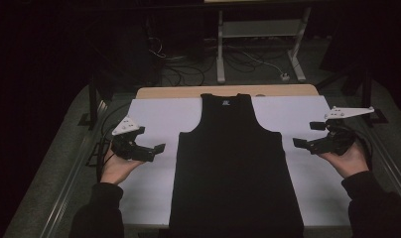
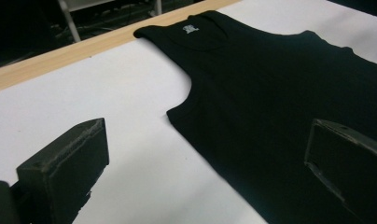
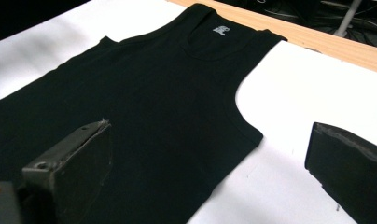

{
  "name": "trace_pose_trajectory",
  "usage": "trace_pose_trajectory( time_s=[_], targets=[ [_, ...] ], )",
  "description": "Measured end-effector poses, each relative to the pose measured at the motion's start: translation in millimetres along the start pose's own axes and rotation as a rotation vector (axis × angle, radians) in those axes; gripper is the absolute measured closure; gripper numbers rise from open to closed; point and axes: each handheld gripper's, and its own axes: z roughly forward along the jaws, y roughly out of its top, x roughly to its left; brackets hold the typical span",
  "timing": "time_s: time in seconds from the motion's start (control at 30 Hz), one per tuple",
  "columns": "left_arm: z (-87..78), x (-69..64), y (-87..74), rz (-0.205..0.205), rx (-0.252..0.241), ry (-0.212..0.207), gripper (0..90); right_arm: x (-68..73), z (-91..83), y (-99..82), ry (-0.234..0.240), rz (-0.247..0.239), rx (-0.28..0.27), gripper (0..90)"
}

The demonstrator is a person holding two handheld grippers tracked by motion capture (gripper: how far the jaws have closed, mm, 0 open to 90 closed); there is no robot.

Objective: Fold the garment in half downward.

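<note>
Tank top (image 1: 236, 163), black, lying flat and face up dead centre of the high view, neck toward the top of the frame and hem at the bottom edge. It sits on a white sheet (image 1: 149, 119) covering the counter (image 1: 188, 92), whose bare wood strip peeks out along the far edge. Small white label (image 1: 226, 102) shows inside the neckline.

Left gripper (image 1: 156, 151) is at mid left of the high view, resting in an upturned palm, jaws released and pointing at the top's left side, near it but not touching. In the left gripper view the jaws stand wide apart at the bottom corners, with the armhole and white sheet between them, label (image 2: 191, 29) up at the top.

Right gripper (image 1: 303, 135) mirrors it at mid right, also cradled in an open palm, jaws released, just off the top's right edge. The right gripper view has the top (image 3: 144, 107) spreading across the left and centre, one jaw over the fabric and the other over the sheet (image 3: 317, 93).

Cables and a metal frame sit on the dark floor past the counter.
</note>
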Motion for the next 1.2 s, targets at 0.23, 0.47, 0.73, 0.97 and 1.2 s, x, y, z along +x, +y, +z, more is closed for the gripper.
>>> trace_pose_trajectory(
  time_s=[0.23,0.47,0.73,0.97,1.2],
  targets=[
    [15.7,0.7,6.4,0.002,0.028,-0.025,0.0,-2.1,12.5,5.2,0.011,-0.010,0.030,0.5],
    [30.6,3.8,10.5,0.004,0.056,-0.047,0.0,-4.4,22.1,8.8,0.017,-0.019,0.040,0.5],
    [40.5,9.1,13.1,-0.003,0.074,-0.060,0.0,-7.8,33.5,10.0,0.019,-0.019,0.065,0.6],
    [44.1,15.1,22.0,-0.007,0.079,-0.059,0.0,-9.8,42.0,13.3,0.023,-0.020,0.088,0.6],
    [47.6,22.5,30.3,0.000,0.102,-0.059,0.0,-15.1,43.2,24.2,0.020,-0.017,0.086,0.6]
  ],
)
